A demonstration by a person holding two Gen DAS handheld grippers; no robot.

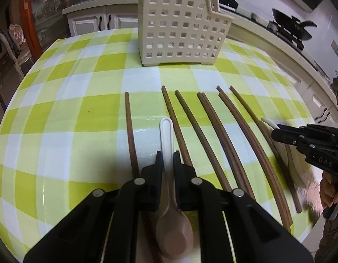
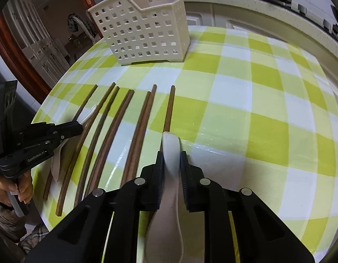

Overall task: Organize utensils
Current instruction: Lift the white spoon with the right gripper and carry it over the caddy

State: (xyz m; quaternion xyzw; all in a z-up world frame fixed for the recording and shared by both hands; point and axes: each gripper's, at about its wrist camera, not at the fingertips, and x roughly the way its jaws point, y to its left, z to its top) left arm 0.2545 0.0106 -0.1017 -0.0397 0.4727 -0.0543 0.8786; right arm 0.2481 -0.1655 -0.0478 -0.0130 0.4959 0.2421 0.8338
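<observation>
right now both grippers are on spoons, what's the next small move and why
Probably lift both straight up. The left gripper is shut on a white spoon's handle, and the right gripper on the other white spoon. Both still lie flat among the chopsticks, and the cream utensil basket stands upright beyond them.

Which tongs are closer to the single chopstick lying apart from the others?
Left. The left tongs grip a spoon right beside that chopstick; the right tongs hold another spoon at the row's opposite end.
</observation>
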